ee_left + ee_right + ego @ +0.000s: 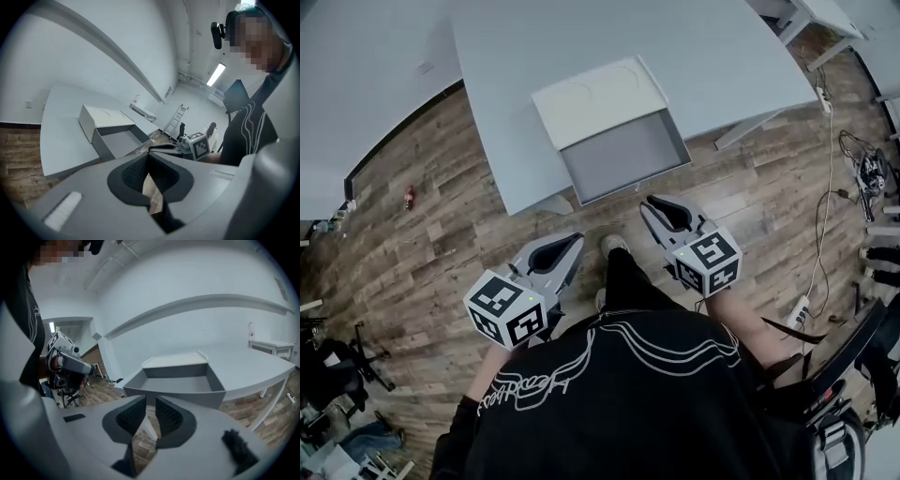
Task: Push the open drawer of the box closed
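Observation:
A flat white box lies on the white table near its front edge. Its grey drawer is pulled out toward me past that edge and holds nothing. The box and drawer show ahead in the left gripper view. In the right gripper view the drawer faces me front-on. My left gripper hangs over the floor short of the drawer, jaws together. My right gripper is closer to the drawer front, below its right part, and its jaws stand a narrow slit apart with nothing between them.
Wood floor lies under both grippers. A table leg slants down to the right of the drawer. Cables and a power strip run along the right. A chair base stands at the left, and a second table at the back right.

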